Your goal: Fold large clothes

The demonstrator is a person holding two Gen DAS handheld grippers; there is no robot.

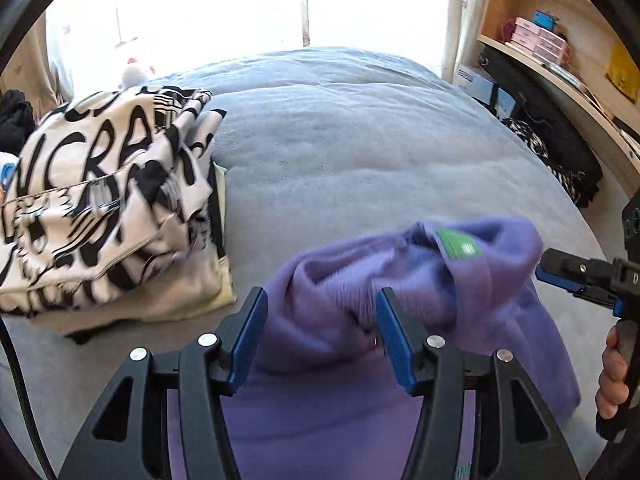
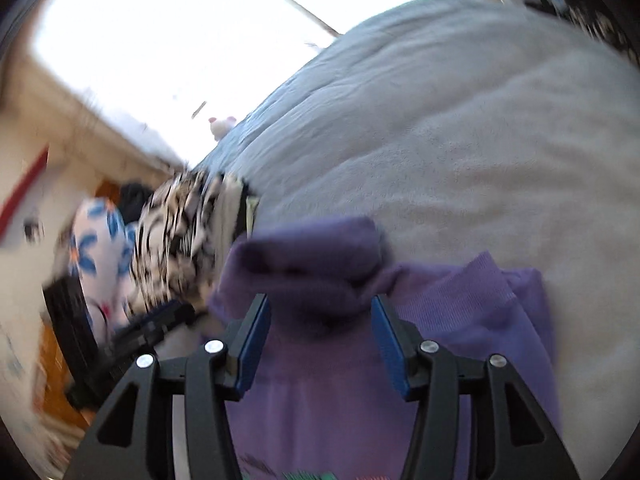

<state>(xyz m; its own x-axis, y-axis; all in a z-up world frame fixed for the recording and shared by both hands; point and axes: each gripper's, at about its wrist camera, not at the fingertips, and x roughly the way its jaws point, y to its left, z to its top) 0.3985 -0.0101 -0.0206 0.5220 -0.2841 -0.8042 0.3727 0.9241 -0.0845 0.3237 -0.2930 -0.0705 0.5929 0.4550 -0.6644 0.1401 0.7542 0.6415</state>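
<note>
A purple sweatshirt (image 1: 340, 360) lies bunched on the grey bed (image 1: 340, 140), its collar with a green label (image 1: 458, 244) turned up. My left gripper (image 1: 320, 304) is open, with purple cloth between and under its fingers. My right gripper (image 2: 320, 308) is open too, with a rolled fold of the purple sweatshirt (image 2: 312, 264) between its fingers; the view is blurred. The right gripper also shows in the left wrist view (image 1: 568, 276) at the right edge, touching the sweatshirt's collar end.
A stack of folded clothes topped by a black-and-white printed garment (image 1: 100, 200) sits on the bed's left side. Wooden shelves (image 1: 560, 40) with boxes and a black bag (image 1: 552, 136) stand to the right. A bright window (image 1: 240, 8) is behind the bed.
</note>
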